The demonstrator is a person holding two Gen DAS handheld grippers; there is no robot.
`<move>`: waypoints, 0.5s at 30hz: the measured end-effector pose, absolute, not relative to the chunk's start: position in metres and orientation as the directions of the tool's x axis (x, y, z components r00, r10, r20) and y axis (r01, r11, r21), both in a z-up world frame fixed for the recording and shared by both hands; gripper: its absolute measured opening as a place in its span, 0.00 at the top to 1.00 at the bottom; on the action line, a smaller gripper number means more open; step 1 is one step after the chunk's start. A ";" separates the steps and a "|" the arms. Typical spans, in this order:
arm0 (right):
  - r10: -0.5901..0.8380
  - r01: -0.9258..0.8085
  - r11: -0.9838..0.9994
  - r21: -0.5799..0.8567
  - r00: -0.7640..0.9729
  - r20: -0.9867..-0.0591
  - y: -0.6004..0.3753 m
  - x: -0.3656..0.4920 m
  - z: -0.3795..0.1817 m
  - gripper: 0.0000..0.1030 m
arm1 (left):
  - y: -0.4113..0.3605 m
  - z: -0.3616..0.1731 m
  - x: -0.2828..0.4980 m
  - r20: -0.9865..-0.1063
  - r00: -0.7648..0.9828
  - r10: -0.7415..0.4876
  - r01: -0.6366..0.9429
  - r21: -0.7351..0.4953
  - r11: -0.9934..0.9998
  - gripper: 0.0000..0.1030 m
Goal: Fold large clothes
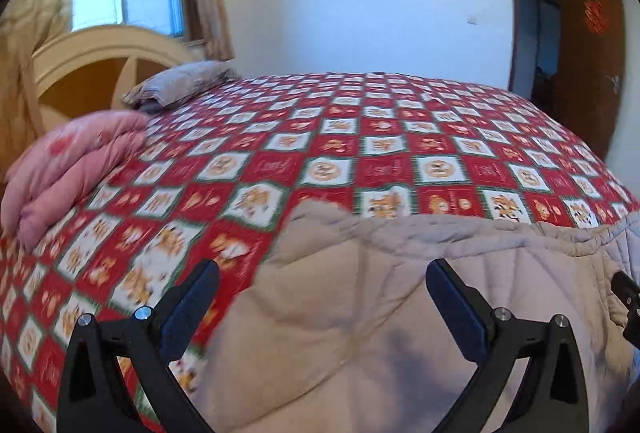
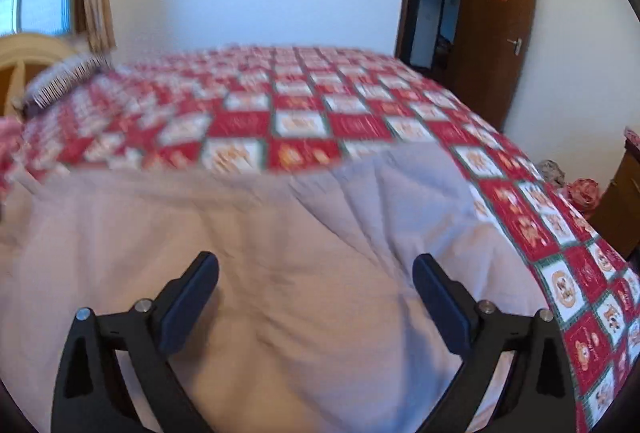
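Note:
A large beige quilted blanket (image 1: 380,293) lies spread on the near part of the bed, over the red and white checked bedspread (image 1: 320,153). My left gripper (image 1: 322,273) is open and empty above the blanket's left edge. In the right wrist view the blanket (image 2: 280,253) fills the foreground. My right gripper (image 2: 316,271) is open and empty above it. A black part of the right gripper (image 1: 628,293) shows at the right edge of the left wrist view.
A pink folded quilt (image 1: 68,169) and a grey pillow (image 1: 180,85) lie at the head of the bed by the cream headboard (image 1: 100,61). A wooden door (image 2: 496,25) stands open at the far right. A wooden cabinet (image 2: 624,201) and bundles (image 2: 584,193) sit beside the bed.

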State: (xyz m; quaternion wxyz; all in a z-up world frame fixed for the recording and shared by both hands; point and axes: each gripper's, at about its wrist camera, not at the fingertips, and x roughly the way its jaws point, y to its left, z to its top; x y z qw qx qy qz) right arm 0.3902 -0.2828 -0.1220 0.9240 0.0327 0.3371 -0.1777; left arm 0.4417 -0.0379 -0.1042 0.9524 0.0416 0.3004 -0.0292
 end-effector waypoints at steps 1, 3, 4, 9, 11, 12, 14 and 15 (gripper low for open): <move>-0.282 0.327 0.944 -0.049 0.723 -0.631 -0.274 0.396 -0.117 0.03 | -0.046 -0.110 0.449 -0.592 0.806 -0.023 0.085 0.078 0.993 0.01; -0.272 0.295 0.953 -0.070 0.725 -0.633 -0.258 0.411 -0.114 0.03 | -0.054 -0.124 0.463 -0.625 0.781 -0.004 0.088 0.105 0.991 0.01; -0.280 0.288 0.953 -0.093 0.723 -0.631 -0.252 0.419 -0.117 0.03 | -0.056 -0.133 0.470 -0.641 0.767 0.020 0.080 0.127 0.989 0.01; -0.234 0.247 0.965 -0.085 0.673 -0.702 -0.248 0.451 -0.151 0.03 | -0.045 -0.157 0.474 -0.656 0.754 0.001 0.053 0.061 0.997 0.01; -0.225 0.249 0.966 -0.070 0.676 -0.701 -0.250 0.452 -0.157 0.03 | -0.045 -0.162 0.475 -0.658 0.752 -0.015 0.054 0.039 0.998 0.01; -0.222 0.246 0.967 -0.070 0.676 -0.702 -0.249 0.452 -0.160 0.03 | -0.044 -0.165 0.476 -0.665 0.747 -0.024 0.055 0.025 0.998 0.01; -0.221 0.240 0.968 -0.076 0.671 -0.708 -0.248 0.453 -0.164 0.01 | -0.043 -0.169 0.477 -0.668 0.744 -0.035 0.052 0.005 0.999 0.01; -0.218 0.238 0.969 -0.074 0.668 -0.711 -0.247 0.454 -0.166 0.01 | -0.043 -0.170 0.476 -0.667 0.744 -0.038 0.050 -0.001 0.999 0.01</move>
